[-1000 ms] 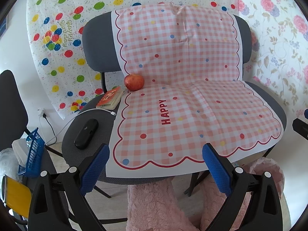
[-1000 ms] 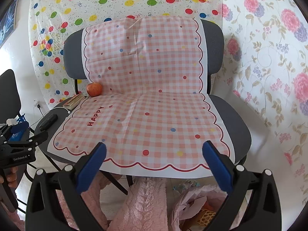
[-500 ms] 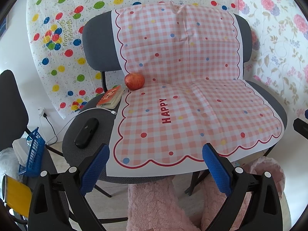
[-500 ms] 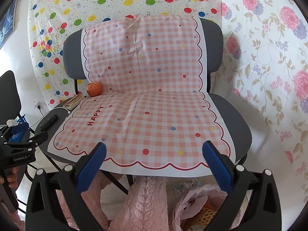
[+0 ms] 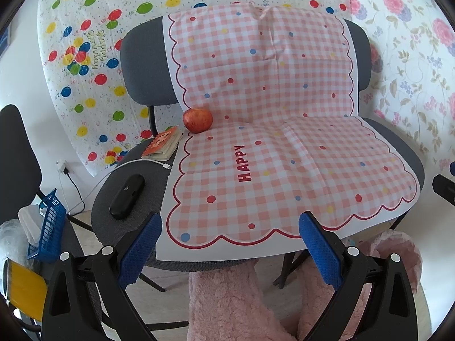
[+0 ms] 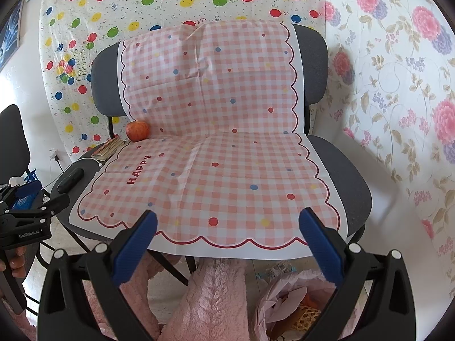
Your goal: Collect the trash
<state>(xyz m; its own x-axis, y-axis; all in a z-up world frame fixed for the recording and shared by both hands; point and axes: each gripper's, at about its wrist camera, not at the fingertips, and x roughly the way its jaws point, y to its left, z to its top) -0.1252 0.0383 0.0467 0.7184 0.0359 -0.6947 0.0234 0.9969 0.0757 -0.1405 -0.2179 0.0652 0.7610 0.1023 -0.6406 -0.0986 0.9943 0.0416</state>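
Observation:
A pink checked sheet (image 5: 278, 153) reading HAPPY drapes over a grey chair (image 5: 142, 65), also the sheet (image 6: 216, 153) in the right wrist view. A pink bag (image 6: 284, 307) with crumpled paper and trash inside lies on the floor below the seat's front right; its edge (image 5: 398, 255) shows in the left wrist view. My left gripper (image 5: 229, 251) is open in front of the seat edge, nothing between its blue pads. My right gripper (image 6: 227, 248) is open too, above the floor before the seat. The left gripper's body (image 6: 25, 224) shows at the far left.
A red apple (image 5: 197, 120), a small book (image 5: 163, 145), a white cable (image 5: 136, 163) and a black case (image 5: 127, 196) lie on the seat's left side. Pink fluffy fabric (image 5: 227, 298) covers the floor in front. A blue basket (image 5: 47, 224) stands at left. Papered walls (image 6: 398, 85) close the back.

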